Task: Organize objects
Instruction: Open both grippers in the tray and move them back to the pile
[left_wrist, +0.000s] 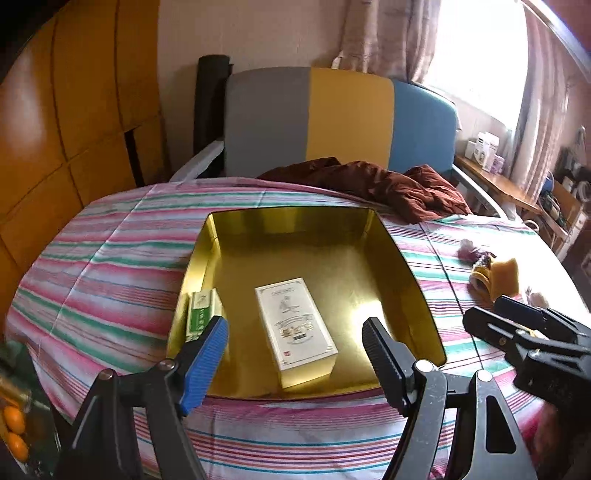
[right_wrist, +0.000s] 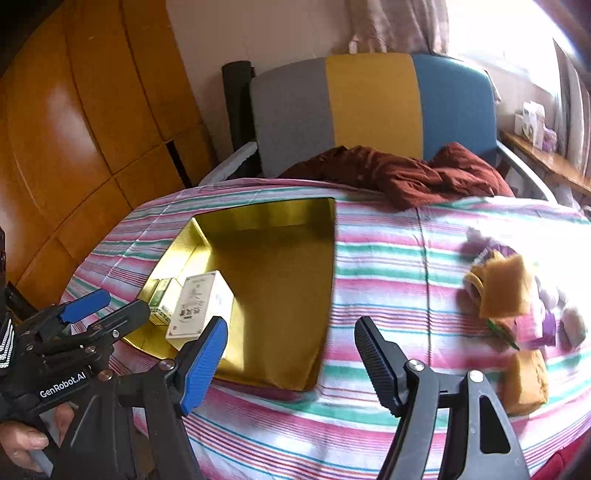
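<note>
Boxes — a white box (left_wrist: 295, 330) and a green box (left_wrist: 201, 314) — already lie in the gold tray (left_wrist: 413, 280) we use as the collecting place, the green one tucked against the tray's left wall, the white one near the tray's front edge. The tray sits mid-bed on the striped sheet (left_wrist: 110, 266), so both hands can reach it.

Our left hand-held gripper (left_wrist: 295, 350) hangs over the tray's near edge with its jaws apart and nothing between them. Our right hand-held gripper (right_wrist: 291, 347) is likewise parted and empty, over the sheet just right of the tray.

Still loose toward the bed's right edge is a small heap: yellow sponges (right_wrist: 502, 291), something purple (right_wrist: 543, 325) — too blurred to name. We judge the right gripper is held open to go for that heap next, while the left waits by the tray. A brown cloth (left_wrist: 388, 184) lies crumpled at the far edge.
</note>
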